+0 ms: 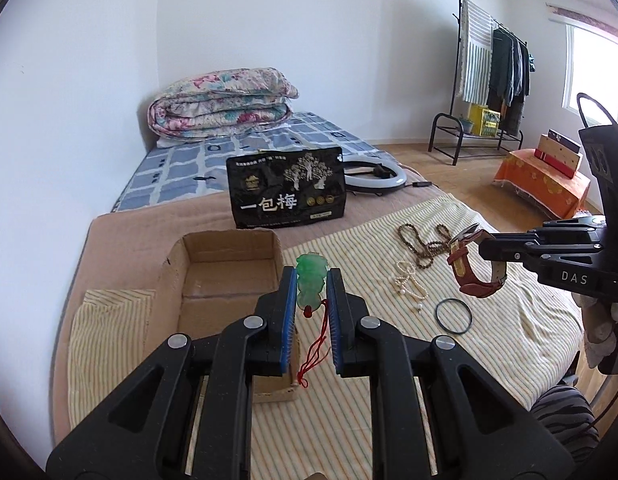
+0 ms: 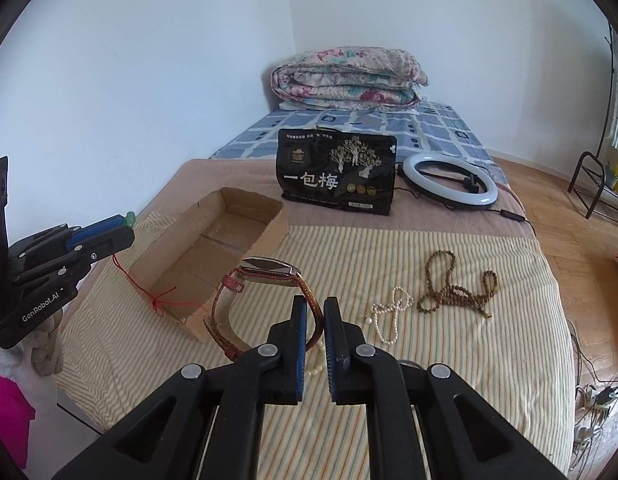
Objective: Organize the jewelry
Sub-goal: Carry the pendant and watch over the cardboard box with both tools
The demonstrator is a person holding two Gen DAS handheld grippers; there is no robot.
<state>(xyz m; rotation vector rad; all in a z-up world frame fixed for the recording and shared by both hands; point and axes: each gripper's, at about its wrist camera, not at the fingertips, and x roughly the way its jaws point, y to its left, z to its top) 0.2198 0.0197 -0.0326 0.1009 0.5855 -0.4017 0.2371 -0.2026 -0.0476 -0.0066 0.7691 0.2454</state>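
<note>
Left gripper [image 1: 312,286] clamped on green jade pendant [image 1: 311,282], centre of frame, red cord [image 1: 317,350] dangling, lifted just right of cardboard box [image 1: 225,276]. Right gripper [image 2: 315,316] pinched on strap of red-banded watch [image 2: 265,272], also in air, right edge of left view.

Step, I reckon: both pieces picked, carry to box. Next move needs lining up over opening, then letting go — cord might snag box wall.

Box looks empty. Pearl strand [image 2: 391,314], brown bead necklace [image 2: 453,284], black ring [image 1: 453,317] waiting on striped cloth [image 2: 469,360], right of centre.
</note>
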